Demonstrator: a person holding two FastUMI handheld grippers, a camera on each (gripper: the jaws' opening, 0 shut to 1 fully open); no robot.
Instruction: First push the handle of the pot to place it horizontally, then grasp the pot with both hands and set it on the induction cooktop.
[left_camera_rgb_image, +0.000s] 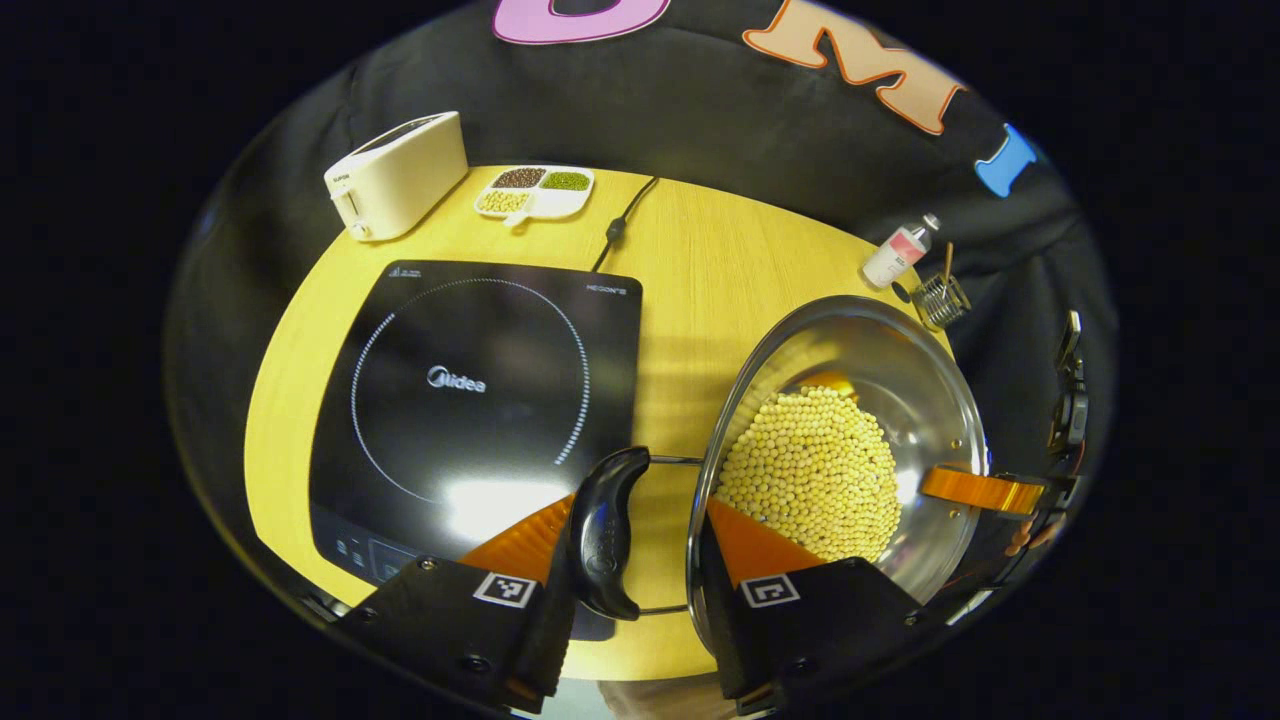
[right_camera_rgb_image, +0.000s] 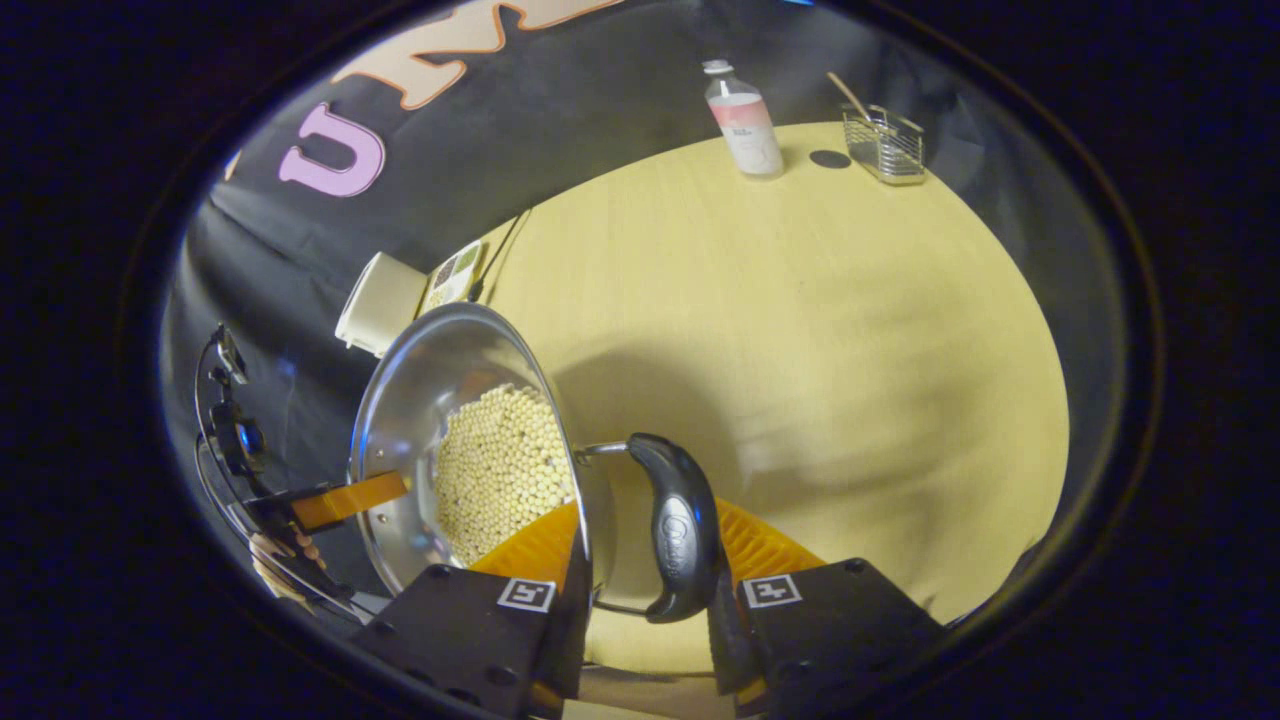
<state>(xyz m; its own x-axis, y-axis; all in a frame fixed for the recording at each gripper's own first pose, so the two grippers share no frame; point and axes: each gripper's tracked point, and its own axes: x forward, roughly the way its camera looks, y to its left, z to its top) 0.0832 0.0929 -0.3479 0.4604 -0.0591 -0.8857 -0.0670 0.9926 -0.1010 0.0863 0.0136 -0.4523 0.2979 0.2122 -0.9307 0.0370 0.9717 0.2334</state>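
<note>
A steel pot (left_camera_rgb_image: 900, 380) holding yellow beans (left_camera_rgb_image: 810, 470) sits to the right of the black induction cooktop (left_camera_rgb_image: 470, 390). In the left gripper view, my left gripper (left_camera_rgb_image: 638, 505) spans the pot's near black handle (left_camera_rgb_image: 600, 530): one finger is outside the handle, the other inside the rim, both pressing. In the right gripper view, my right gripper (right_camera_rgb_image: 645, 520) clamps the opposite handle (right_camera_rgb_image: 680, 530) and the pot (right_camera_rgb_image: 420, 390) wall the same way. Each gripper also shows on the far rim in the other's view: the right (left_camera_rgb_image: 985, 492), the left (right_camera_rgb_image: 350, 500).
On the yellow table (left_camera_rgb_image: 720, 250), a cream toaster (left_camera_rgb_image: 395, 175) and a divided dish of beans (left_camera_rgb_image: 535, 190) stand at the back left. A bottle (left_camera_rgb_image: 900, 252) and a wire holder (left_camera_rgb_image: 940, 300) stand at the back right. The cooktop's cable (left_camera_rgb_image: 620, 225) runs back.
</note>
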